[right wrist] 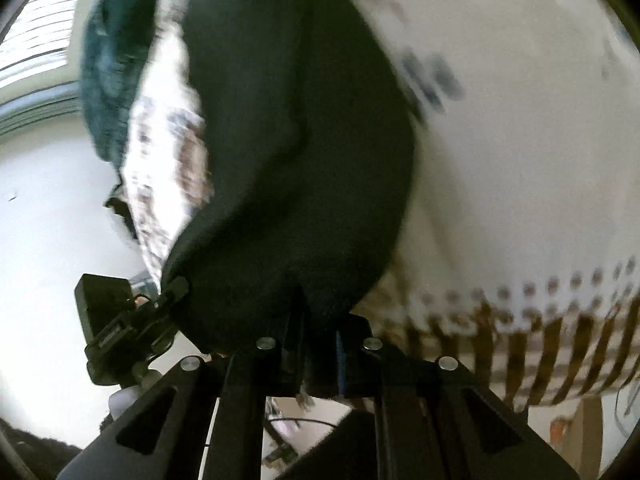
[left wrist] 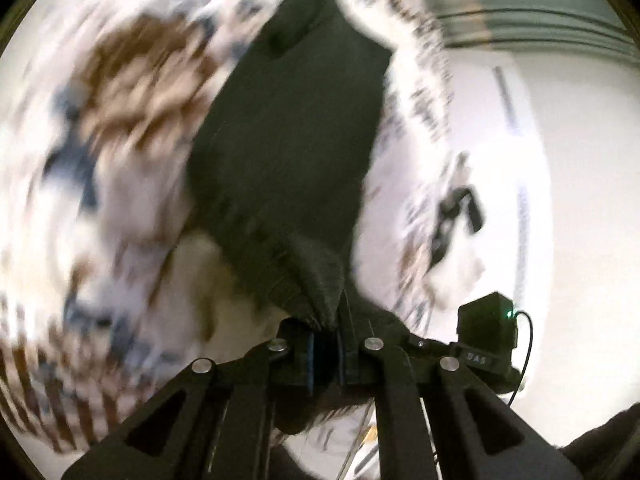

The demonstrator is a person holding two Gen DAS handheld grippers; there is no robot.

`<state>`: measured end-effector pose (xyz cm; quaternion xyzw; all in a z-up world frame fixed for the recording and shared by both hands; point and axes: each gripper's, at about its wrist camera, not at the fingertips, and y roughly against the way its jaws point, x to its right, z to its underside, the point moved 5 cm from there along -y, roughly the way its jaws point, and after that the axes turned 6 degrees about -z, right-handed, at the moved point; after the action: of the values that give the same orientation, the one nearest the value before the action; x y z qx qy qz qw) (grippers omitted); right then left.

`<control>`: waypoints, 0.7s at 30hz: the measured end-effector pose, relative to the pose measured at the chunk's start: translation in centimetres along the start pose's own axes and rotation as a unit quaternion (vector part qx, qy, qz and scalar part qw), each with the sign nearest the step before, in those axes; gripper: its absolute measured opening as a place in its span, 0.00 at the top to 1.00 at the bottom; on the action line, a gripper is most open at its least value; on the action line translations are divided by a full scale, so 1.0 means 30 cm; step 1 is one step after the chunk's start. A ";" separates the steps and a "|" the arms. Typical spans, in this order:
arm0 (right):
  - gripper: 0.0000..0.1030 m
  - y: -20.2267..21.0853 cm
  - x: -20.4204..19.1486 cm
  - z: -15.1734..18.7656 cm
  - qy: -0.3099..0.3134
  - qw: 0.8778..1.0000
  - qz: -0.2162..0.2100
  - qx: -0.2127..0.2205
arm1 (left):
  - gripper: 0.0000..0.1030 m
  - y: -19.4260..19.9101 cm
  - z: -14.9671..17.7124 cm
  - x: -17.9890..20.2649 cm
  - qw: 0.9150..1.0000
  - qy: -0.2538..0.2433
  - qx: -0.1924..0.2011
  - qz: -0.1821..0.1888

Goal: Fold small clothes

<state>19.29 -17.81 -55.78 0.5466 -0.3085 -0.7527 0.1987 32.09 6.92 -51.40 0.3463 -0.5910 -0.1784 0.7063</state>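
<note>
A small black garment (left wrist: 288, 152) hangs stretched away from my left gripper (left wrist: 334, 320), whose jaws are shut on a ribbed edge of it. In the right wrist view the same black garment (right wrist: 296, 152) bulges in front of my right gripper (right wrist: 316, 320), whose jaws are shut on another edge of it. Both views are blurred by motion. The other gripper's black body (right wrist: 120, 320) shows at the lower left of the right wrist view, close to the cloth.
A white cloth with brown and blue pattern (left wrist: 120, 128) lies under and around the garment; it also shows in the right wrist view (right wrist: 520, 160) with a striped border. A dark teal cloth (right wrist: 116, 60) lies at the far left. Window blinds (left wrist: 540, 0) are behind.
</note>
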 end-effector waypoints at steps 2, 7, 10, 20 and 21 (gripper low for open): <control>0.89 0.072 -0.092 -0.116 0.025 0.999 -0.012 0.028 | 0.95 0.008 -0.100 0.070 0.999 -0.007 0.020 0.024; 0.89 0.176 -0.275 -0.433 0.085 0.992 -0.021 0.086 | 0.95 -0.020 -0.402 0.182 0.996 -0.019 0.063 0.057; 0.89 0.197 -0.360 -0.652 0.101 0.988 -0.029 0.116 | 0.95 -0.040 -0.593 0.186 0.995 -0.014 0.085 0.056; 0.79 0.106 -0.511 -1.379 0.059 0.986 -0.056 0.146 | 0.37 -0.150 -1.116 0.110 0.986 0.060 0.137 0.076; 0.68 0.109 -0.510 -1.424 0.053 0.985 -0.064 0.153 | 0.36 -0.132 -1.146 0.101 0.981 0.069 0.155 0.089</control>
<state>64.50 -21.03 -51.91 0.6284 -0.3732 -0.6777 0.0805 66.38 11.72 -54.13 0.4092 -0.5897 0.0038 0.6963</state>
